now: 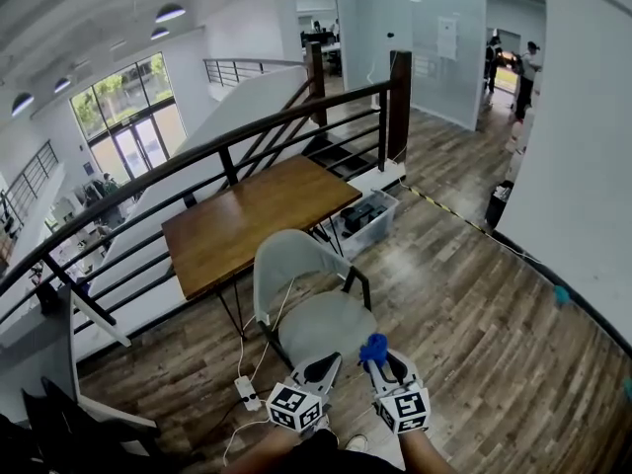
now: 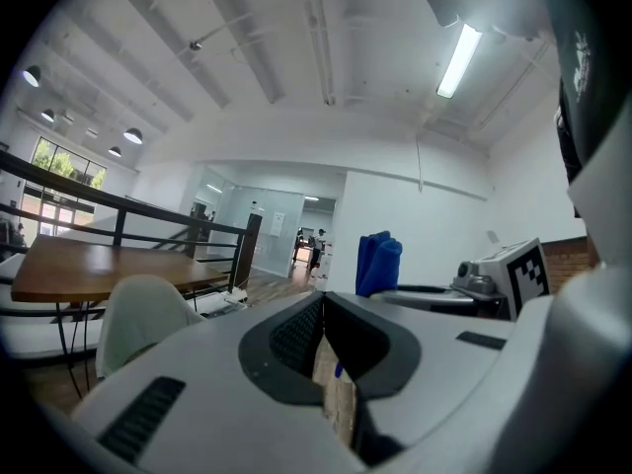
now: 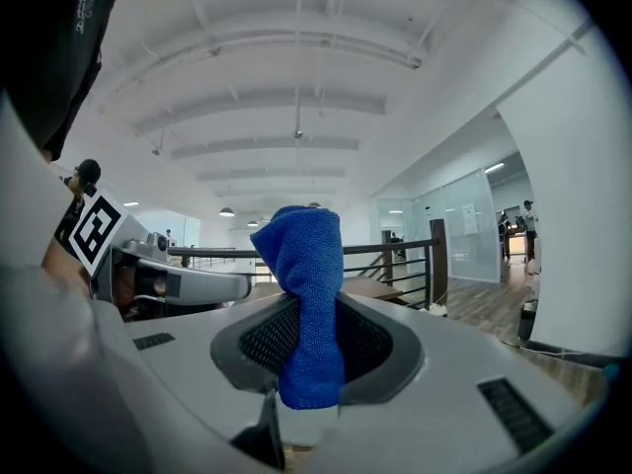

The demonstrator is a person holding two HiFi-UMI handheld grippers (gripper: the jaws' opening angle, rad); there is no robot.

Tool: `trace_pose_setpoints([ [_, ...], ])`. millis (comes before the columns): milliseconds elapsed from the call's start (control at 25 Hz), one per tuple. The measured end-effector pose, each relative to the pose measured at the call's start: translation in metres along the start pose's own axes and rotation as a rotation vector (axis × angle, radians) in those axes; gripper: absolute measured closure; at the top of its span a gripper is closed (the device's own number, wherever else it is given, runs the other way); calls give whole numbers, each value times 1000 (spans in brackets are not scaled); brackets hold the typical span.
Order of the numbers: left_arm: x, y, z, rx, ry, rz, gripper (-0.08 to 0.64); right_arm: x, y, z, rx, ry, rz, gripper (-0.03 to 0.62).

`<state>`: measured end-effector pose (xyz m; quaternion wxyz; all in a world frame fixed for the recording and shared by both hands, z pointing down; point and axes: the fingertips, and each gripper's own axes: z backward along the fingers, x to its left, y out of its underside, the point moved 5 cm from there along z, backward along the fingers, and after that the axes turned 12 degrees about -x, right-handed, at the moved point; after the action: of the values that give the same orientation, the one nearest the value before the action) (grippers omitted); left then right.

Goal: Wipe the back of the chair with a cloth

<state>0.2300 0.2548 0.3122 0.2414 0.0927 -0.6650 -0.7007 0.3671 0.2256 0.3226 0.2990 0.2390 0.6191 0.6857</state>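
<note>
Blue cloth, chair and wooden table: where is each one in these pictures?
blue cloth (image 3: 308, 304): right gripper view, middle of the upright fold.
chair (image 1: 288, 265): head view, on its pale backrest.
wooden table (image 1: 252, 220): head view, bare middle of the top.

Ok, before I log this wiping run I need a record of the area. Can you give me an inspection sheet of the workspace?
Surface: wood plank floor.
Job's things: grey chair beside the wooden table; the blue cloth is not on the chair back.
Clutter: storage bin on the floor by the table's end.
Grippers: left gripper jaws together, nothing between them; right gripper shut on the cloth.
Cables: white cable runs from a power strip on the floor up past the chair.
Surroundings: railing behind the table; people far off at a doorway.
</note>
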Motion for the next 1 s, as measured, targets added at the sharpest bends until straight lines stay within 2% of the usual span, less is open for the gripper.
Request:
trace_pose_setpoints([
  [400, 54, -5, -31, -22, -20, 1, 552, -13, 3, -62, 3, -30, 22, 491],
  [680, 112, -17, -48, -30, -74, -7, 552, -15, 6, -118, 38, -59, 16, 491],
  [840, 149, -20, -53, -38, -102, -4, 552, -9, 10, -155, 46, -89, 67, 491],
  [1000, 182, -21, -51, -44, -126, 9, 552, 2, 19, -186, 48, -131, 68, 491],
])
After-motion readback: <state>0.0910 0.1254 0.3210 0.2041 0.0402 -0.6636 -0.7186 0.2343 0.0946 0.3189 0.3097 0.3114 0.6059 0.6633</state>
